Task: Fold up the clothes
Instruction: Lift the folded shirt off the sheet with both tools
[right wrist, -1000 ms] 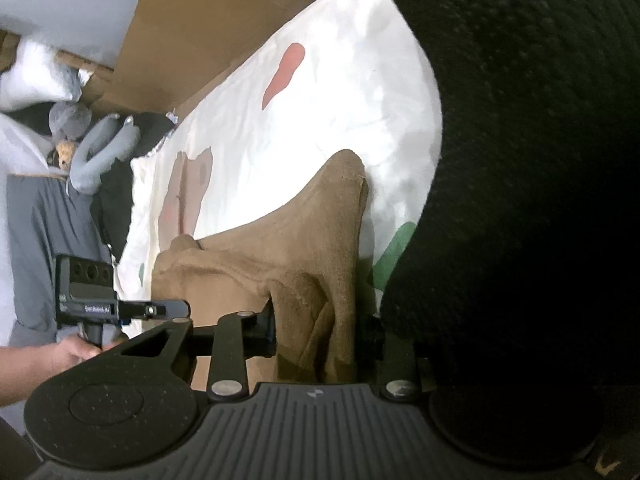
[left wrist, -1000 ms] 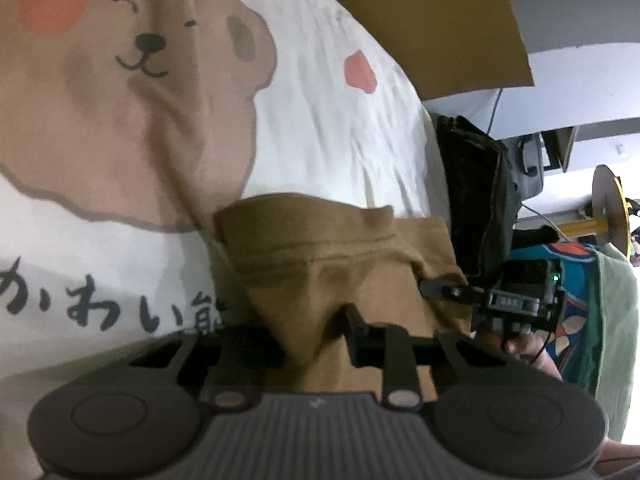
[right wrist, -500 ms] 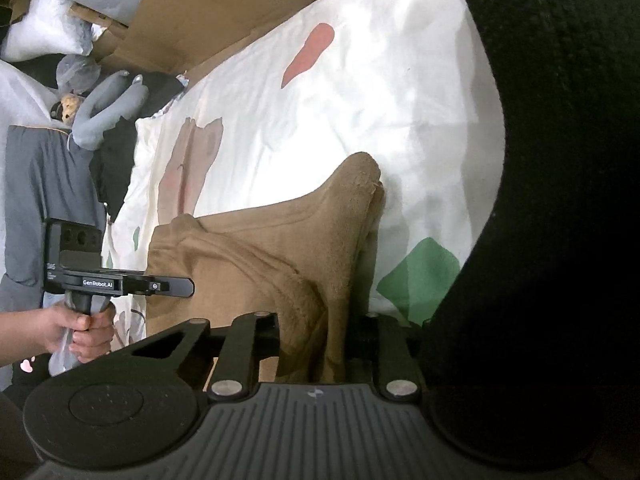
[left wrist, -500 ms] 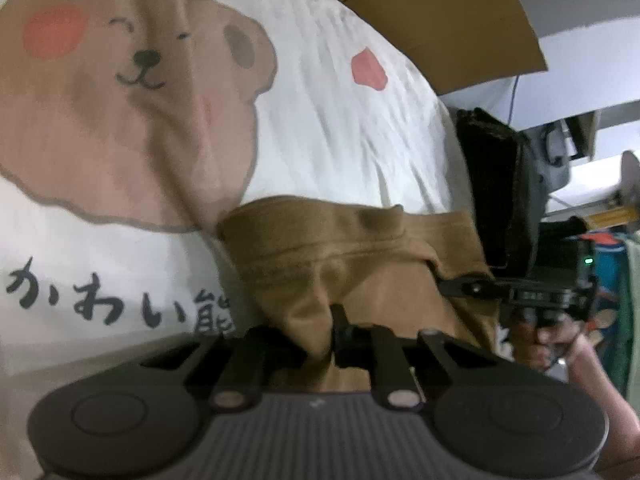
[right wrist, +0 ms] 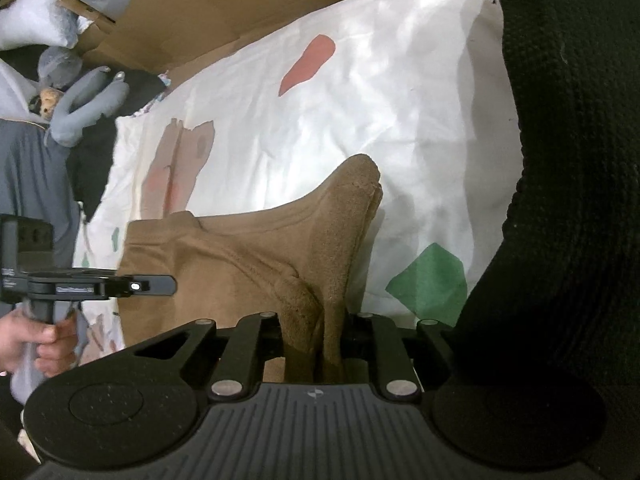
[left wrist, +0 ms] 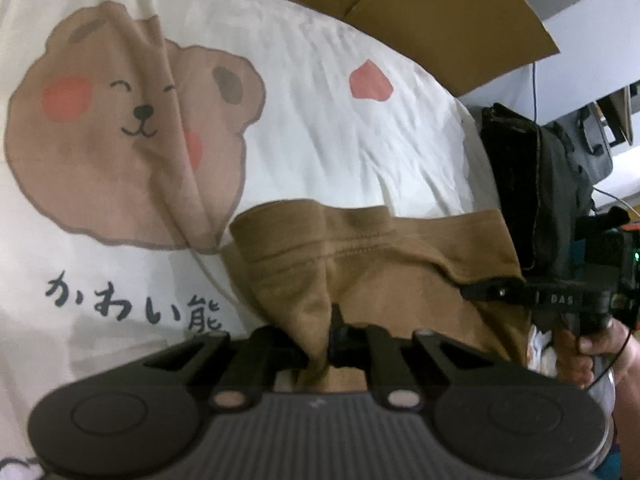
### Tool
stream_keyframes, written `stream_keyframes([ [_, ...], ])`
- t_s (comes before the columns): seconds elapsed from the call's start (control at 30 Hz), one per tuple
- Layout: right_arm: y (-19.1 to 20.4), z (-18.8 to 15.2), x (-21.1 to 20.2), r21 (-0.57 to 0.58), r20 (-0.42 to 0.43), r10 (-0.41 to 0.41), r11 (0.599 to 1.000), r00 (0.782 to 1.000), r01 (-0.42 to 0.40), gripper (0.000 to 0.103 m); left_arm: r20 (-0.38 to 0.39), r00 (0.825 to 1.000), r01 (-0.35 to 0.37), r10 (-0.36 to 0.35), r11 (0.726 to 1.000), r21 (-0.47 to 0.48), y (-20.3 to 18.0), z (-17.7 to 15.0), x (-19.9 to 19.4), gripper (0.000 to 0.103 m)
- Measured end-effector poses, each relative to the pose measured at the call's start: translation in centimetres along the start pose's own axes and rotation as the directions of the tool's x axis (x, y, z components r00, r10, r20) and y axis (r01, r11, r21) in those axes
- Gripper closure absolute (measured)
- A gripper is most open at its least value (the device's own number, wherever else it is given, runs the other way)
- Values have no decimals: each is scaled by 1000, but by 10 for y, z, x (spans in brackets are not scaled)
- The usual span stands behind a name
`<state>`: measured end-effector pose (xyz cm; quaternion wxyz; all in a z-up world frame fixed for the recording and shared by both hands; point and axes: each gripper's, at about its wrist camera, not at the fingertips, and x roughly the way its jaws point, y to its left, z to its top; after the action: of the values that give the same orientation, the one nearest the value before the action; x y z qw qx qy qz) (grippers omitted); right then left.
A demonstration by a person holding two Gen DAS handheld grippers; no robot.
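Left gripper (left wrist: 320, 344) jaws clamped together, right gripper (right wrist: 316, 344) jaws closing, both angled downward

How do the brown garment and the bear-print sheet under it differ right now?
The brown garment is plain and bunched, pinched up at two spots by the left claw and right claw. The bear-print sheet is white, patterned and lies spread out, ungripped. Both are soft, wrinkled fabric.

This looks like a bedroom in a home. A white bedsheet (left wrist: 360, 148) printed with a smiling cartoon bear (left wrist: 132, 128) and Japanese lettering covers the soft work surface. Flattened cardboard (right wrist: 224, 12) stands behind it. A grey plush toy (right wrist: 80, 100) lies at one end, with dark bags (left wrist: 536, 184) piled at the other.
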<state>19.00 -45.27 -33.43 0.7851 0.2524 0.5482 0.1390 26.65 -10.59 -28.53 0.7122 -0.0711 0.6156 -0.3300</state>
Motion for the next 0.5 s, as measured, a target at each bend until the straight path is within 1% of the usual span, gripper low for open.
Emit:
stream_keyframes([
  [0.17, 15, -2, -6, -5, 4, -58, 998, 998, 58, 90, 29, 998, -52, 52, 998, -29, -13, -5, -11, 97],
  [0.27, 25, -2, -14, -3, 13, -79, 997, 997, 79, 90, 48, 996, -76, 78, 996, -40, -23, -10, -20, 97],
  [0.37, 37, -4, -24, -23, 23, -108, 994, 994, 109, 90, 62, 994, -88, 91, 995, -44, -31, -12, -29, 97],
  [0.5, 49, -7, -36, -15, 23, -134, 991, 991, 134, 91, 79, 991, -102, 104, 994, -36, -47, -15, -44, 97],
])
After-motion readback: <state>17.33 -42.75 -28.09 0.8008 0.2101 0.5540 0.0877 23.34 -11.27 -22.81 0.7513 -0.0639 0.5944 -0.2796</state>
